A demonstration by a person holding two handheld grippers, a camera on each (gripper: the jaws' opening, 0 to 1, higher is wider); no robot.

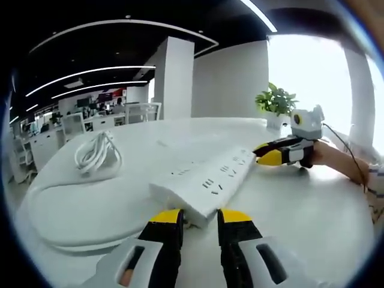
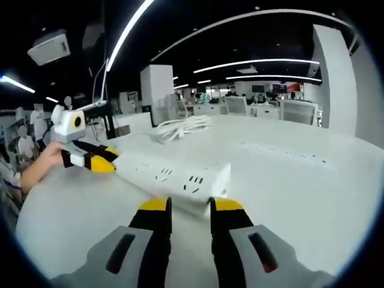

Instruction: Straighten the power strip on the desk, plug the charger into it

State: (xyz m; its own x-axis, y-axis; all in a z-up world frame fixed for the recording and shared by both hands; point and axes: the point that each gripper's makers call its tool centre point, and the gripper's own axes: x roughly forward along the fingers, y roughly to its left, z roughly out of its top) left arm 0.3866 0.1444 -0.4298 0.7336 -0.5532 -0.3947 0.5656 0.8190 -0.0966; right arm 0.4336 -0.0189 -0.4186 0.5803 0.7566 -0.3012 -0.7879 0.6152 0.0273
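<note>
**Both my grippers met the power strip on the white desk**

I held a gripper in each hand, one at each end of the white power strip (image 1: 207, 177). In the left gripper view, my left gripper (image 1: 198, 221) stood with its yellow-tipped jaws slightly parted, just at the near end of the strip, not closed on it. The strip lay flat on the desk (image 1: 300, 210), running away from me on a slant. At its far end my right gripper (image 1: 264, 154) reached in from the right, its yellow tips touching the strip; I could not tell from there how far its jaws stood apart. My hand (image 1: 333, 157) showed behind it.

In the right gripper view, the right gripper's jaws were parted, the strip's end just beyond them.

A coiled white cable (image 1: 96, 153) rested on the desk to the left of the strip, well apart from it. A potted plant (image 1: 276, 103) stood at the desk's far edge.
</note>
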